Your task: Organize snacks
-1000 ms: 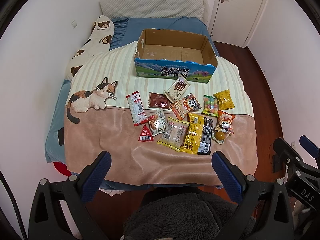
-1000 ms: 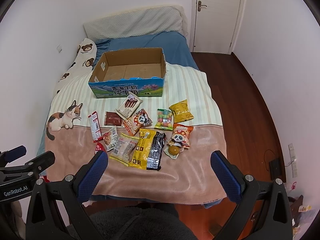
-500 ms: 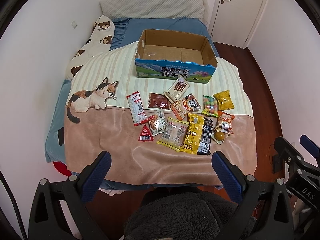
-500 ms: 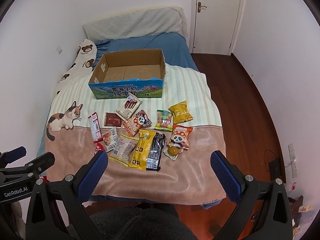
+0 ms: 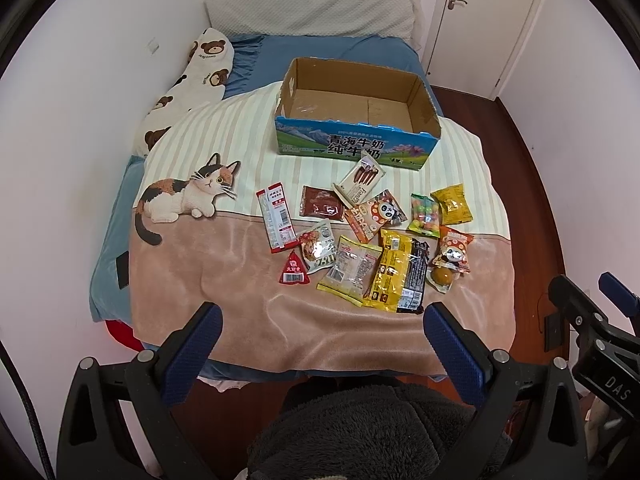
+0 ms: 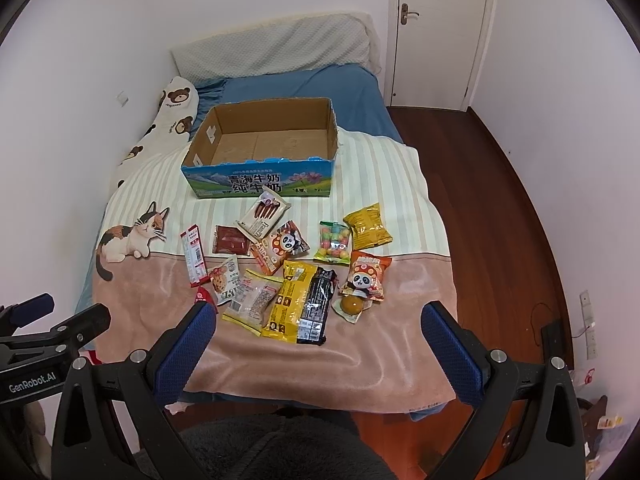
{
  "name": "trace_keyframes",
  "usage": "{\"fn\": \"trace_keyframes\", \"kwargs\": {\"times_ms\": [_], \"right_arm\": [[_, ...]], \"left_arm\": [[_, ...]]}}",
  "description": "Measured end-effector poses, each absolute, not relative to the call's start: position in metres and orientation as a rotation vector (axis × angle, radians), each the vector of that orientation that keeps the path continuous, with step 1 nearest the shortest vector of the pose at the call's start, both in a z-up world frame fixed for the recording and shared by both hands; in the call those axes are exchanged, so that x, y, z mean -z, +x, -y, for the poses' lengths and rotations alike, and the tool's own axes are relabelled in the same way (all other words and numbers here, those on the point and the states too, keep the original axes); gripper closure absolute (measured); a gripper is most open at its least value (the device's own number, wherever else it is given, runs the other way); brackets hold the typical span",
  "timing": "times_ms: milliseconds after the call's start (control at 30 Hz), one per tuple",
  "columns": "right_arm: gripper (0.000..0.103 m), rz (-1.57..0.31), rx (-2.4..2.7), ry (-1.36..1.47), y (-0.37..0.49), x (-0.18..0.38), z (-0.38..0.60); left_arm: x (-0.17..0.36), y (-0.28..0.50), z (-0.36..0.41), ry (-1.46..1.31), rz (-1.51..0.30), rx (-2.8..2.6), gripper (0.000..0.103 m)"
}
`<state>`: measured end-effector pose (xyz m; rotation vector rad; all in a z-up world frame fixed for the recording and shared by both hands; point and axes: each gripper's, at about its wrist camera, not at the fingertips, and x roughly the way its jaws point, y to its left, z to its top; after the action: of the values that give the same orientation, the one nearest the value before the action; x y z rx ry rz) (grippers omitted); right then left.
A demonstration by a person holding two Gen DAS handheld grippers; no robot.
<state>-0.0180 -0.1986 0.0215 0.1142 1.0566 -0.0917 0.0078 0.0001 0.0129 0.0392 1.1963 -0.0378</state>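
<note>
Several snack packets lie in a loose cluster on the blanket, among them a yellow pack [image 5: 391, 270] [image 6: 291, 300], a black pack [image 5: 414, 276] [image 6: 317, 305], a red strip pack [image 5: 275, 218] [image 6: 194, 254] and a red triangle pack [image 5: 294, 269]. An empty open cardboard box [image 5: 354, 148] [image 6: 260, 179] stands behind them. My left gripper [image 5: 322, 338] is open and empty, held above the bed's near edge. My right gripper [image 6: 320, 336] is open and empty, also short of the snacks.
The bed's blanket [image 5: 224, 280] has a cat print [image 5: 182, 200]. A bear-print pillow [image 5: 188, 88] lies along the left wall. A door [image 6: 436, 28] and wooden floor [image 6: 500, 220] are on the right. A grey fuzzy garment [image 5: 360, 436] is below the grippers.
Both grippers have eased slightly nearer the bed; the snacks and box have not moved.
</note>
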Motion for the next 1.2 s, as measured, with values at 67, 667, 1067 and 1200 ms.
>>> {"fn": "trace_keyframes", "kwargs": {"times_ms": [67, 667, 1067, 1200], "right_arm": [[0.000, -1.061, 0.094, 0.124, -0.013, -0.016, 0.200], [0.000, -1.478, 0.078, 0.325, 0.109, 0.263, 0.205], [0.007, -1.635, 0.117, 0.335, 0.136, 0.386, 0.177], [0.012, -1.631, 0.111, 0.319, 0.132, 0.396, 0.172]], "left_arm": [[-0.006, 0.014, -0.006, 0.033, -1.190, 0.009, 0.000], [0.211, 0.118, -0.059, 0.171, -1.480, -0.146, 0.000], [0.269, 0.166, -0.080, 0.042, -1.579, -0.176, 0.000], [0.268, 0.193, -0.103, -0.001, -1.552, -0.211, 0.000]]}}
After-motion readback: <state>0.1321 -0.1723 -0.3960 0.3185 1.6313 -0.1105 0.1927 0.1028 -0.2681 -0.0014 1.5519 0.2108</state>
